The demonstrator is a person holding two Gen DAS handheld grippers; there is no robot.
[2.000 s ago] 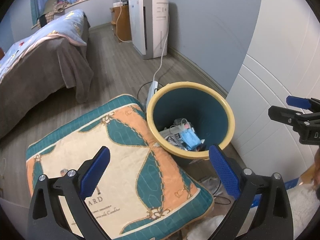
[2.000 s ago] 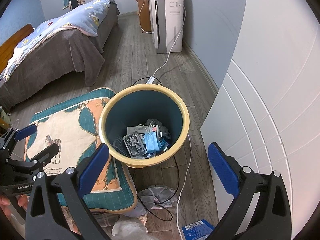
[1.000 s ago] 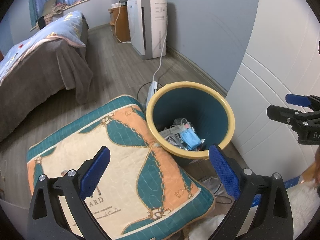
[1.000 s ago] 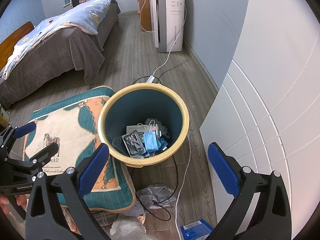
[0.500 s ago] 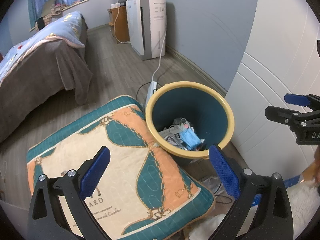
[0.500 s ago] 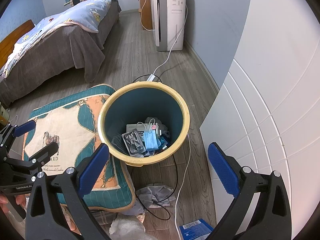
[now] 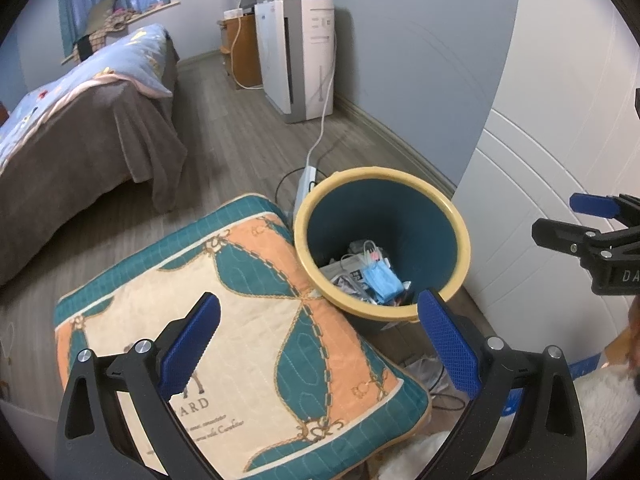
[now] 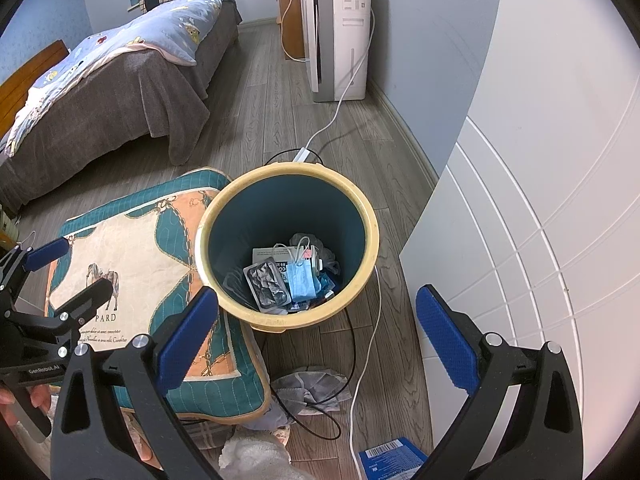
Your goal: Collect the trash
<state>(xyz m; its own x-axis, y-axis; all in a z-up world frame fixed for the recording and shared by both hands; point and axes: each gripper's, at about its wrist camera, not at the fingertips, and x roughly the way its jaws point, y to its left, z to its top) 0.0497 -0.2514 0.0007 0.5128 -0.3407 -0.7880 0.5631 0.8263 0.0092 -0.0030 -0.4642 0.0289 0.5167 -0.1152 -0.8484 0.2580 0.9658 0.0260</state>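
Both claws, left claw (image 7: 320, 340) and right claw (image 8: 318, 326), still spread wide above bin (image 8: 372, 220).

Both grippers hang above the bin (image 8: 362, 216), pointing down at the floor. The left gripper (image 7: 320, 334) has its blue-padded jaws spread wide and empty, and sits on the cushion side of the bin. The right gripper (image 8: 316, 330) is likewise wide apart and holds nothing; it hovers over the bin's near rim, toward the white panelled side. A person's fingers (image 8: 38, 394) wrap the left gripper's handle, low and well left of the bin.
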